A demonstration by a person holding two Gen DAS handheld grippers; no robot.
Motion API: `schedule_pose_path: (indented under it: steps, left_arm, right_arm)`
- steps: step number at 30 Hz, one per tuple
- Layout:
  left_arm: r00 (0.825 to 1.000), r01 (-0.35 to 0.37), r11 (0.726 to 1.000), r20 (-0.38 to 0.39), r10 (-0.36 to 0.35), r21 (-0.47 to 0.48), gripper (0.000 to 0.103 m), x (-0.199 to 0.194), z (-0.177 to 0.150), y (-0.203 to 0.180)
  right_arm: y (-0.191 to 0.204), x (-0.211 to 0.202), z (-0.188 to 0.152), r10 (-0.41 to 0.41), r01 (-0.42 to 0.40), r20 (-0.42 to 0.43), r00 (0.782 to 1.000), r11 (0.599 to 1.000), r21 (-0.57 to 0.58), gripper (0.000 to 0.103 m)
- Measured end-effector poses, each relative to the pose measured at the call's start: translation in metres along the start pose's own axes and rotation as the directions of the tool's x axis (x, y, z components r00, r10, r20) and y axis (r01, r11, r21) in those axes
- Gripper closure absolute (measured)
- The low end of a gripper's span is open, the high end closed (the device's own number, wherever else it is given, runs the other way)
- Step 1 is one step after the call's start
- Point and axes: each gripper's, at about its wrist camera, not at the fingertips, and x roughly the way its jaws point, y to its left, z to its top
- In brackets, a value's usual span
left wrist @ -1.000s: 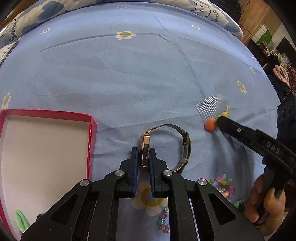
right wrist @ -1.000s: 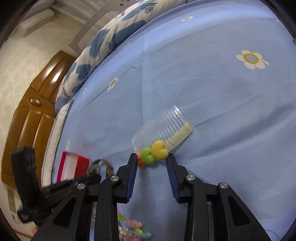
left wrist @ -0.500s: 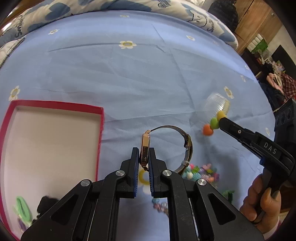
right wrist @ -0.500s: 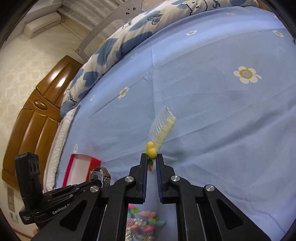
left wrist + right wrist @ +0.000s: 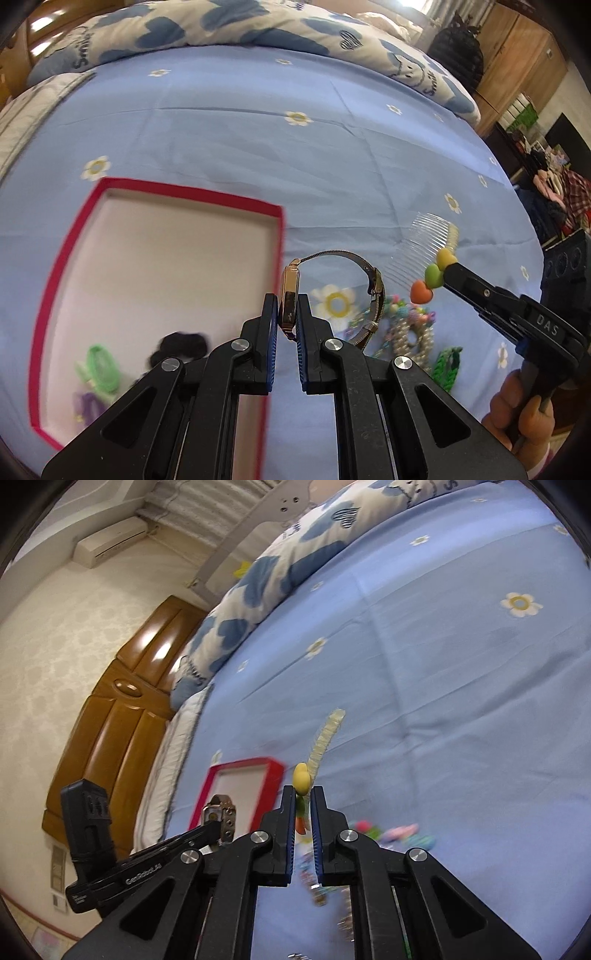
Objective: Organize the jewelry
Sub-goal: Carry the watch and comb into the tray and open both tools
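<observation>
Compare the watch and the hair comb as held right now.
The watch is metal, gold-cased with a mesh band; the comb is clear plastic with coloured hearts. The left gripper pinches the watch by its case; the right gripper pinches the comb by its hearts. Both are clamped and lifted off the sheet.

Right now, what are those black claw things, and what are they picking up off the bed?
They are two grabbing tools, one in each of a person's hands, each with a small camera looking along its jaws. One picture comes from the left gripper, the other from the right gripper. The left one pinches a gold watch by its face. The right one pinches a clear hair comb by its heart decorations. Both are lifted above the blue flowered bedsheet. On the sheet sits a red box with a few items inside, and beside it a pile of colourful beads and bracelets waiting to be sorted.
</observation>
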Motion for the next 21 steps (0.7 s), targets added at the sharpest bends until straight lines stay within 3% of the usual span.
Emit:
schedule_pose_path:
  steps: [12, 21]
  left_arm:
    - [0.995, -0.098, 0.988, 0.026, 0.101, -0.117, 0.095, -0.026, -0.016, 0.078]
    - [0.988, -0.152, 0.972, 0.011, 0.156, -0.180, 0.095, -0.024, -0.019, 0.123]
  right_arm:
    - [0.060, 0.048, -0.036, 0.098, -0.106, -0.116, 0.988, 0.993, -0.061, 0.096]
    - [0.090, 0.083, -0.045, 0.126, -0.141, -0.170, 0.977, 0.987, -0.079, 0.096]
